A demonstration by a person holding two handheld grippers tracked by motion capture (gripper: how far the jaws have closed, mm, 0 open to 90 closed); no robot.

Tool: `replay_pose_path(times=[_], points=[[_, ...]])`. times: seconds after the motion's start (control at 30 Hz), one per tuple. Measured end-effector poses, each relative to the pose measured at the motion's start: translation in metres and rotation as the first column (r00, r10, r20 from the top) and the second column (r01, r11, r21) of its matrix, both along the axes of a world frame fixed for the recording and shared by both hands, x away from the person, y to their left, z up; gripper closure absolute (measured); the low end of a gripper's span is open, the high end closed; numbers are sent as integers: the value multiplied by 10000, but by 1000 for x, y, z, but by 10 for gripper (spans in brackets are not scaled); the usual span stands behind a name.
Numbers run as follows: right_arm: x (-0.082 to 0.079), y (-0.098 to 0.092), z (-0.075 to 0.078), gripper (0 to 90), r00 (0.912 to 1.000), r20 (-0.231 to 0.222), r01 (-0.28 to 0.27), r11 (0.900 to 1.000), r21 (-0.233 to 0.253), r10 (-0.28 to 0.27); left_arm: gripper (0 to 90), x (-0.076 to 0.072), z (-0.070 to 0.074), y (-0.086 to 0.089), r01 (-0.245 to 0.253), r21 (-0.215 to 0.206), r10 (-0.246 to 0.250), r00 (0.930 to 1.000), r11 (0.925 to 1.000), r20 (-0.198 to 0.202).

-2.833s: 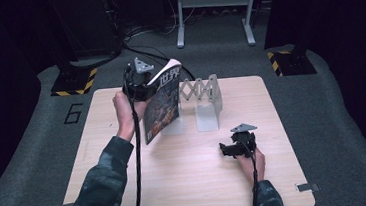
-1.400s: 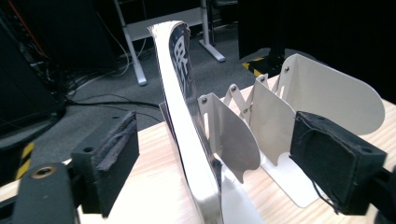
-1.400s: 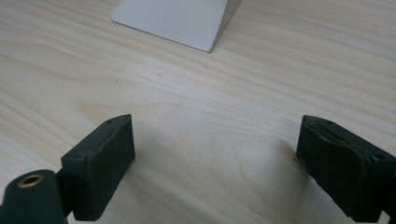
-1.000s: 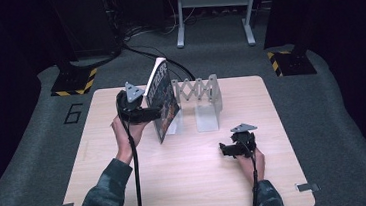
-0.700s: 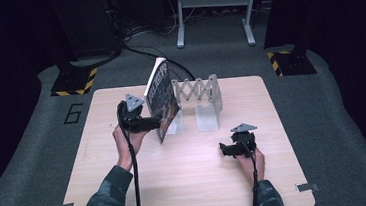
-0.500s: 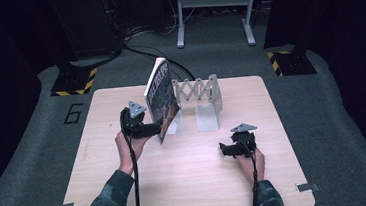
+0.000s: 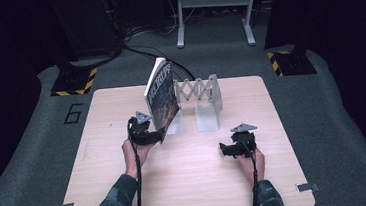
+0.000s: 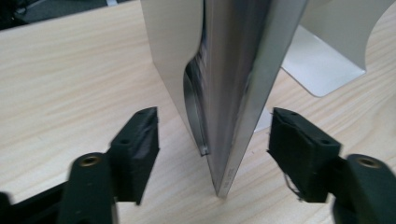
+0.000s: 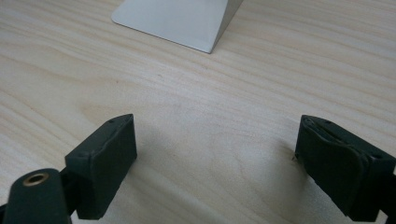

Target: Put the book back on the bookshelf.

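Upright, the glossy thin book leans on a metal bookend.

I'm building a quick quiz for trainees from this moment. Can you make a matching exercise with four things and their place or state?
Things:
1. book
2. left gripper
3. right gripper
4. expandable book stand

States:
A. open over bare table wood, nothing between the jaws
B. stands on its edge, leaning against a grey metal plate
C. open, with a jaw on either side of the book's lower corner, not touching it
D. grey metal, zigzag lattice between two end plates

Pairs: 1-B, 2-C, 3-A, 4-D
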State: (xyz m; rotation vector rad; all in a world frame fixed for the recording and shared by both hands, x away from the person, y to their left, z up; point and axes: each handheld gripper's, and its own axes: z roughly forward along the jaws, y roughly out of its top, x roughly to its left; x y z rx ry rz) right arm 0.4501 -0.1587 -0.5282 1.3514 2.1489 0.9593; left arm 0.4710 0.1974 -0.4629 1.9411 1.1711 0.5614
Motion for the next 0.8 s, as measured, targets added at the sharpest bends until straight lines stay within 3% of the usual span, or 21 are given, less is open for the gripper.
replay_pose_path(times=[0.13,0.2,0.23,0.4,0.5,0.57,0.8], points=[[0,0,0,123,10000,6,5,10000,-11,-5,380,2,-18,-4,-26,6,27,9980,10000,-633],[0,0,0,123,10000,8,5,10000,-9,-5,410,5,-25,-3,-194,-499,145,9952,9986,-972],[0,0,0,124,10000,7,1,10000,-3,-1,435,4,-28,-3,-417,-646,363,9959,9970,-826],[0,0,0,126,10000,22,41,10000,21,-42,530,2,-37,-6,-452,-496,422,9973,9977,-605],[0,0,0,127,10000,19,45,10000,19,-45,579,4,-41,-7,-463,-611,416,9963,9971,-756],[0,0,0,127,10000,24,27,10000,10,-27,602,5,-44,-9,-441,-475,402,9960,9979,-792],[0,0,0,128,10000,33,39,10000,4,-39,741,7,-50,-8,-745,-1207,598,9909,9899,-1210]])
